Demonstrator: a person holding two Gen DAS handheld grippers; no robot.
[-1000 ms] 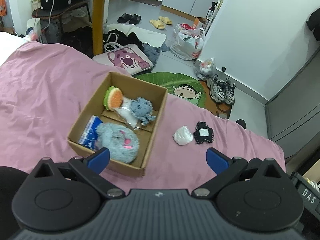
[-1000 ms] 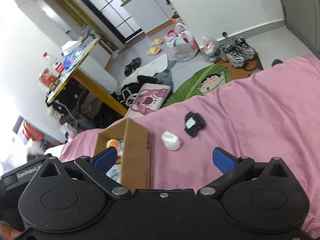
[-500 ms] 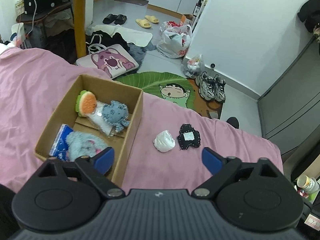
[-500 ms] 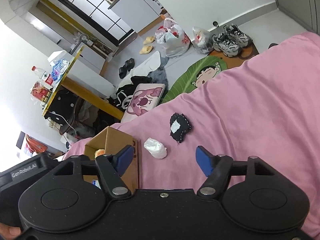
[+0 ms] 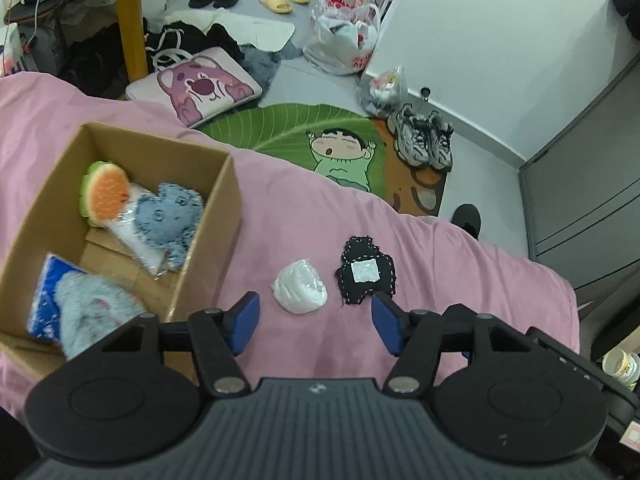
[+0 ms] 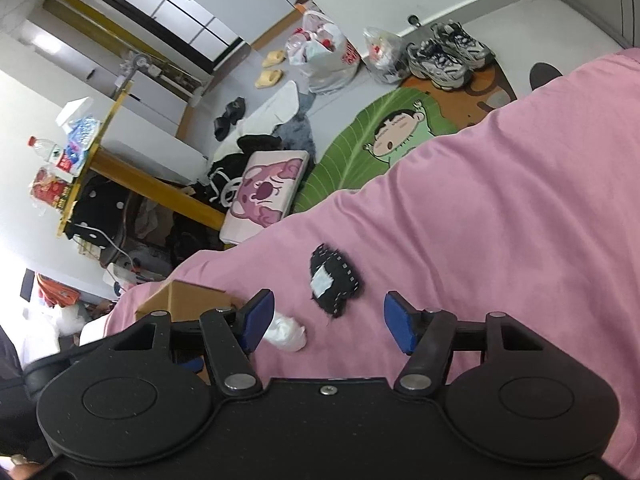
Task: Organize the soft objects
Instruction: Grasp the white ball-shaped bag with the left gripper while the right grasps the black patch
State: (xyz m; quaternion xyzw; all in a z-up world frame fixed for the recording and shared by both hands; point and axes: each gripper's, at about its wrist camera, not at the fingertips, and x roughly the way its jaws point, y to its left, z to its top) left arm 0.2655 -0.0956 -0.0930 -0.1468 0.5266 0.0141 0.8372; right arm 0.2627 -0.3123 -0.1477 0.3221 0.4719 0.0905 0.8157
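Half-hidden white bundle [image 6: 286, 332] behind right tool [image 6: 329, 322]

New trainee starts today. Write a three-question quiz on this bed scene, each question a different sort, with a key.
1. True or false: the white bundle lies inside the cardboard box.
2. Which item lies nearest the white bundle on the pink cover? A) black patch B) orange sponge C) blue plush
3. Fill in: both the left tool and the right tool are ____, gripping nothing.

Key: 1 false; 2 A; 3 open.
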